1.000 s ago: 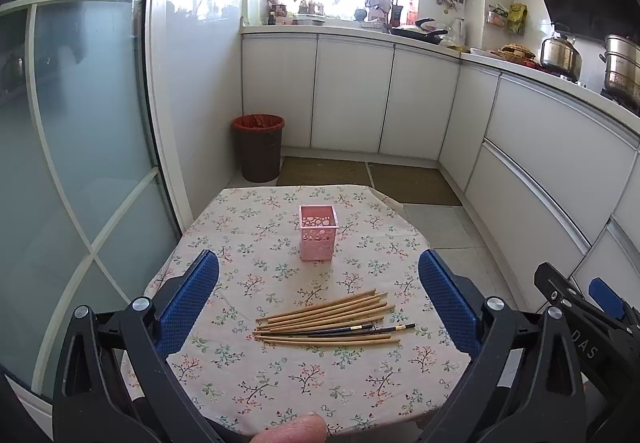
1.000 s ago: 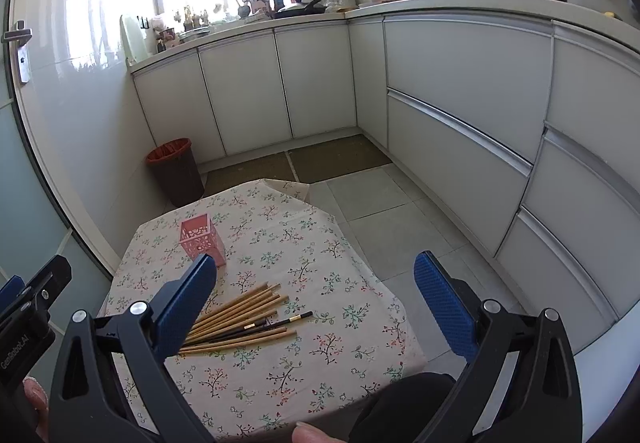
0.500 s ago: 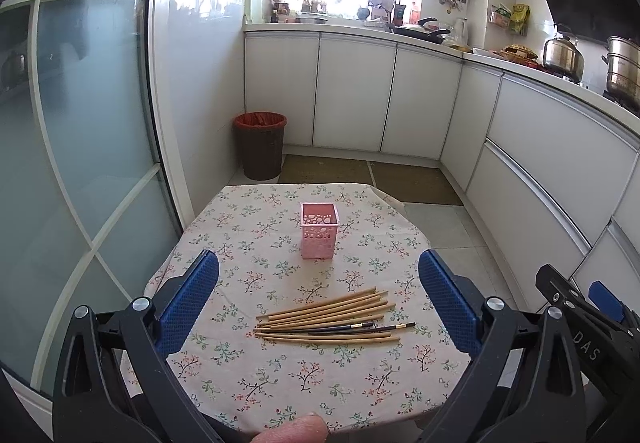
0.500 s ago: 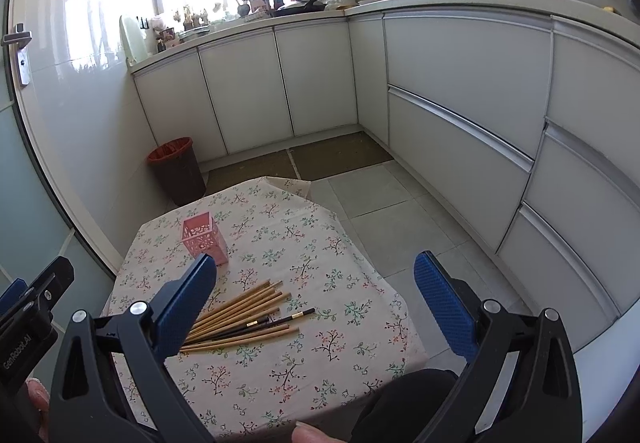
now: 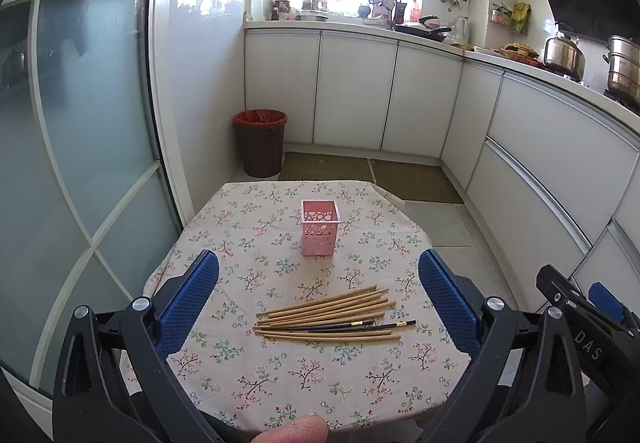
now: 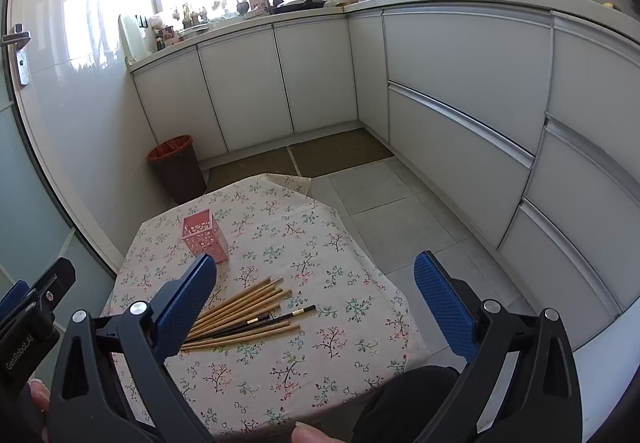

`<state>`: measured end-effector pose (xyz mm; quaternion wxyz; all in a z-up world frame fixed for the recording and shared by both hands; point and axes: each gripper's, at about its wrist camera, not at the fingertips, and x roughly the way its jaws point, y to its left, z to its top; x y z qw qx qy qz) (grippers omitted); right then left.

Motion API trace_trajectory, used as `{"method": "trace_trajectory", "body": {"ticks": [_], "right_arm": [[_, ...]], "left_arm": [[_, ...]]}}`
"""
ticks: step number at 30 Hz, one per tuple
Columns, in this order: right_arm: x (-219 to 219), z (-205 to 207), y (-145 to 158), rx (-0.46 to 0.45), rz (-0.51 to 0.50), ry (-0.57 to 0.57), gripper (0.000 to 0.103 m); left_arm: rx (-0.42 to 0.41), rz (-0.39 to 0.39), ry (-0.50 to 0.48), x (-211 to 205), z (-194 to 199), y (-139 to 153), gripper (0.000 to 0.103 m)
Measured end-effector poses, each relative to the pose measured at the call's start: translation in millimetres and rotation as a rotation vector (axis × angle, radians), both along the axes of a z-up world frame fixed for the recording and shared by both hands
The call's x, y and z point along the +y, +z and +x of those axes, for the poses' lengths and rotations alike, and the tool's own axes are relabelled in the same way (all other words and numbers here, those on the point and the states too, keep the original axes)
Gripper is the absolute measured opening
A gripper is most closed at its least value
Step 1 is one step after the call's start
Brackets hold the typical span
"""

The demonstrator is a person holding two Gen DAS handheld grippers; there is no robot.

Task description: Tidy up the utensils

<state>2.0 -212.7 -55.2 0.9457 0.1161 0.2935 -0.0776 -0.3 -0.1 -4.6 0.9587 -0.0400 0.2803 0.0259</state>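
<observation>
The left gripper point(image 5: 319, 295) is hovering above the near side of the table, its two blue-padded fingers point(image 5: 188, 299) spread wide and holding nothing. The right gripper point(image 6: 316, 299) is hanging beside it at similar height, fingers likewise spread wide and empty, its view angled from the right so that its left pad is overlapping the sight of the chopstick ends. Just beyond both grippers, a loose fan of wooden chopsticks point(image 5: 332, 313) is lying flat on the floral tablecloth point(image 5: 280, 371), with two dark chopsticks point(image 5: 360, 325) mixed in near the front of the pile. Farther back, well apart from the pile, a pink perforated utensil holder point(image 5: 319, 227) is standing upright and appears to be empty. Compared with a second ago, both views are showing almost the same scene, the left gripper having drawn back only slightly, and no utensil having moved. That suggests the sorting is only beginning: every chopstick is still waiting to be picked up and stood in the holder. Beyond the table, a brown trash bin point(image 5: 261, 143) is sitting by white kitchen cabinets point(image 5: 356, 91).
</observation>
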Motion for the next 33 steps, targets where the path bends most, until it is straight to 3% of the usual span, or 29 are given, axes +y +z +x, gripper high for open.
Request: {"method": "trace_trajectory", "body": {"ticks": [33], "right_arm": [[0.8, 2.1, -3.4, 0.009, 0.005, 0.006, 0.096]], "left_arm": [[0.019, 0.001, 0.005, 2.7, 1.3, -6.1, 0.096]]}}
